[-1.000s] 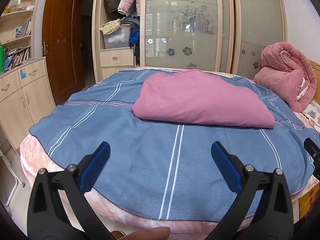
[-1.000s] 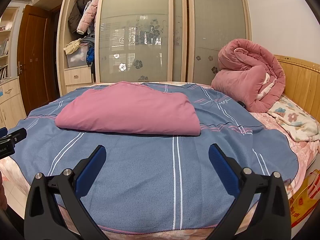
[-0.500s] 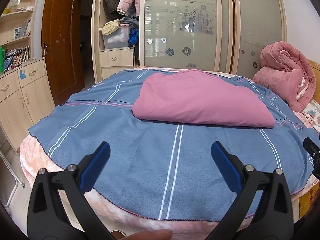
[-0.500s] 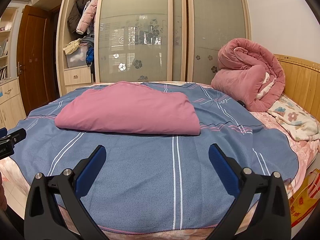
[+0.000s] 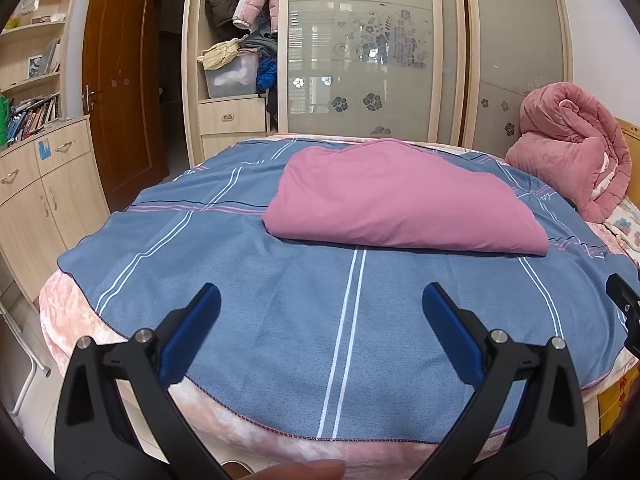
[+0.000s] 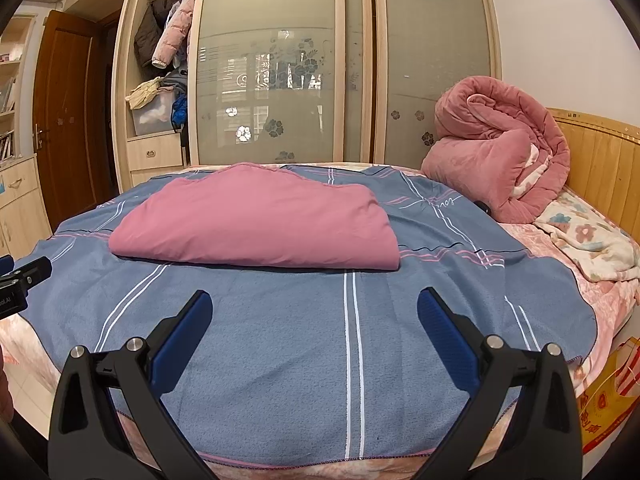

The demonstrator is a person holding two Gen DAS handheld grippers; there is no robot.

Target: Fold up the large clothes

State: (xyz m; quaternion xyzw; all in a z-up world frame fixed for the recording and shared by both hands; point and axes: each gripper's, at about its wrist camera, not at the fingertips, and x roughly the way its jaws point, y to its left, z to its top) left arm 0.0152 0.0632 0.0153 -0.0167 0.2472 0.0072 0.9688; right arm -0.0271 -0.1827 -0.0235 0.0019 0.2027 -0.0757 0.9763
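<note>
A folded pink garment (image 5: 396, 200) (image 6: 256, 220) lies flat in the middle of the blue striped blanket (image 5: 280, 312) (image 6: 280, 340) that covers the bed. My left gripper (image 5: 320, 300) hangs open over the blanket's near edge, well short of the garment, with nothing between its blue pads. My right gripper (image 6: 314, 306) is open too, at the same near edge, empty. Each gripper's body shows at the border of the other's view.
A rolled pink quilt (image 6: 496, 160) sits at the bed's right end by the wooden headboard (image 6: 600, 172). A sliding-door wardrobe (image 5: 360, 60) stands behind the bed, a wooden door (image 5: 120, 92) and cabinets (image 5: 36, 196) to the left. A floral sheet (image 6: 588, 240) lies at right.
</note>
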